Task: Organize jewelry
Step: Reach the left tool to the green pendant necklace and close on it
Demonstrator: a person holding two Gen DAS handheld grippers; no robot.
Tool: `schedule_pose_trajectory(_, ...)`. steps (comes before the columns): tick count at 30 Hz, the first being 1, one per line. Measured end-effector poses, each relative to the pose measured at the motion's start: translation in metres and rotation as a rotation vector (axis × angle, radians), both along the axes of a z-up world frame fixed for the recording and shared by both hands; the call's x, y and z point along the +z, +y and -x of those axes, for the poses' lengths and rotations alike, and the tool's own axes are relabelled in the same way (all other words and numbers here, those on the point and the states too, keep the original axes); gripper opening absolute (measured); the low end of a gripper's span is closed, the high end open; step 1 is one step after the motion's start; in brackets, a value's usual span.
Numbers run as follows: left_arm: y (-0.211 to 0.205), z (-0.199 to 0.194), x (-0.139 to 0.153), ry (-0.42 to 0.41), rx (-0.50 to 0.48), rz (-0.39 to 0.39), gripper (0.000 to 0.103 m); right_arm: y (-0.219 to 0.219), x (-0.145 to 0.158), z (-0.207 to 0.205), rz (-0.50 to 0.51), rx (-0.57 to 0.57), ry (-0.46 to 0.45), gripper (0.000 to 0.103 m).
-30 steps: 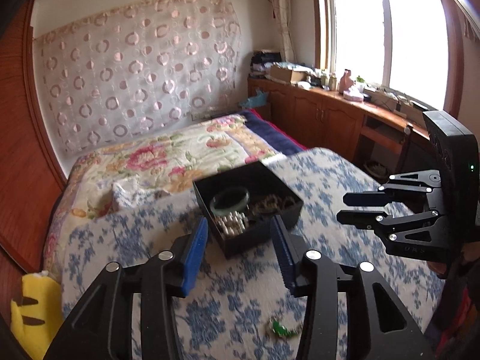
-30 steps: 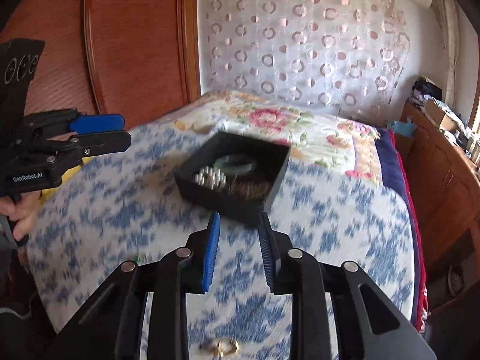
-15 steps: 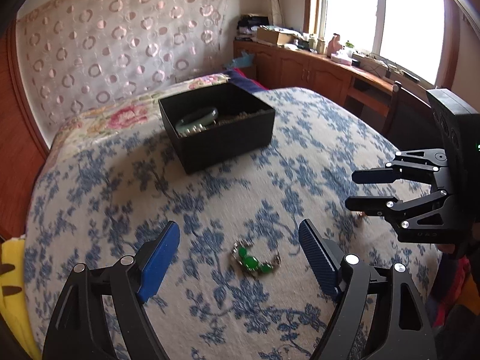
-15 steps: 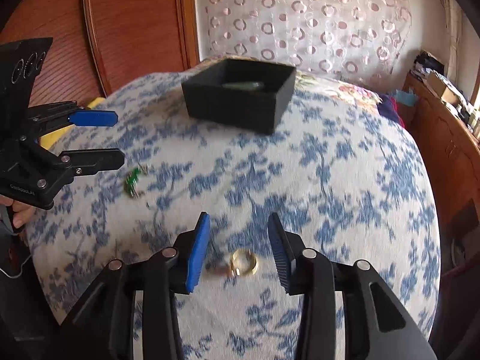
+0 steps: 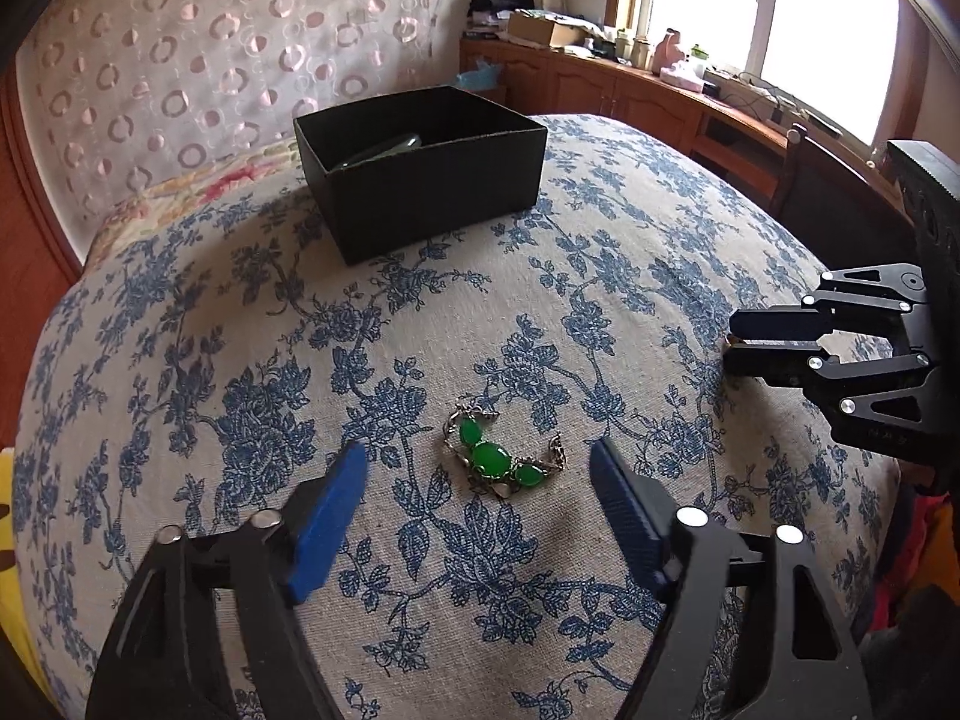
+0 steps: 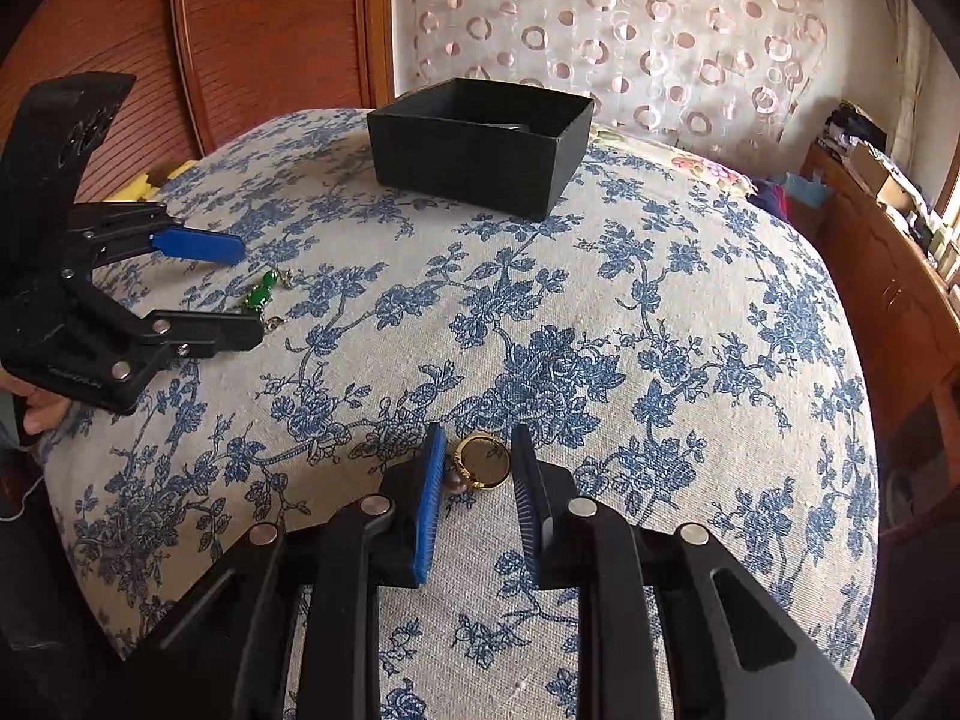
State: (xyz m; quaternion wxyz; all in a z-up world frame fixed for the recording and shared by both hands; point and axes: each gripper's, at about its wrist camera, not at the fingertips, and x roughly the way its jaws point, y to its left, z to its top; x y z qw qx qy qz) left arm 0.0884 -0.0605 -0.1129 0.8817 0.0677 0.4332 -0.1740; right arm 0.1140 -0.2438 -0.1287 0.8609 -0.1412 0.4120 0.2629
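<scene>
A green-stone bracelet (image 5: 501, 461) lies on the blue-flowered cloth, between the wide-open fingers of my left gripper (image 5: 477, 459). It shows in the right wrist view (image 6: 259, 297) too, between the left gripper's fingers (image 6: 198, 246). A gold ring (image 6: 482, 461) lies between the fingers of my right gripper (image 6: 478, 450), which is open and close around it without gripping. The right gripper also shows in the left wrist view (image 5: 735, 342). A black open box (image 5: 420, 171) holding a jade bangle stands farther back (image 6: 480, 144).
The flowered cloth (image 5: 240, 360) covers a rounded surface that drops away at the edges. A bed with a floral quilt (image 5: 180, 186) lies behind the box. Wooden cabinets (image 5: 630, 90) run under the window at the right. A wooden headboard (image 6: 270, 42) stands at the left.
Both grippers have come down from above the box to the cloth. The left opened wide around the bracelet. The right has closed in around the gold ring.
</scene>
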Motion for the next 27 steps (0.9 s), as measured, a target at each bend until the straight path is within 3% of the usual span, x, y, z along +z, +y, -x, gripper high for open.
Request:
schedule_pose_trajectory(2,-0.001,-0.001,0.000,-0.006,0.002,-0.006,0.063,0.000,0.000,0.000,-0.001,-0.001,-0.001,0.024)
schedule_pose_trajectory(6,0.001,-0.003,0.002,-0.004,0.019,0.037,0.045,-0.002,0.001,-0.001,-0.012,-0.010,-0.004,0.024)
schedule_pose_trajectory(12,0.005,-0.001,0.001,-0.016,0.053,0.001,0.023,0.000,0.001,0.001,-0.008,-0.007,-0.013,0.022)
schedule_pose_trajectory(14,0.008,0.001,0.000,-0.018,0.063,-0.012,0.021,0.001,0.001,0.002,-0.008,-0.006,-0.016,0.019)
schedule_pose_trajectory(15,0.009,0.002,0.000,-0.020,0.065,-0.013,0.018,0.001,0.002,0.002,-0.008,-0.004,-0.020,0.011)
schedule_pose_trajectory(18,0.012,0.006,-0.001,-0.032,0.067,-0.023,0.010,0.002,0.003,0.003,-0.006,-0.001,-0.022,0.011)
schedule_pose_trajectory(27,0.011,0.007,0.008,-0.061,0.048,0.005,0.009,-0.003,0.007,0.008,-0.021,-0.010,-0.038,0.010)
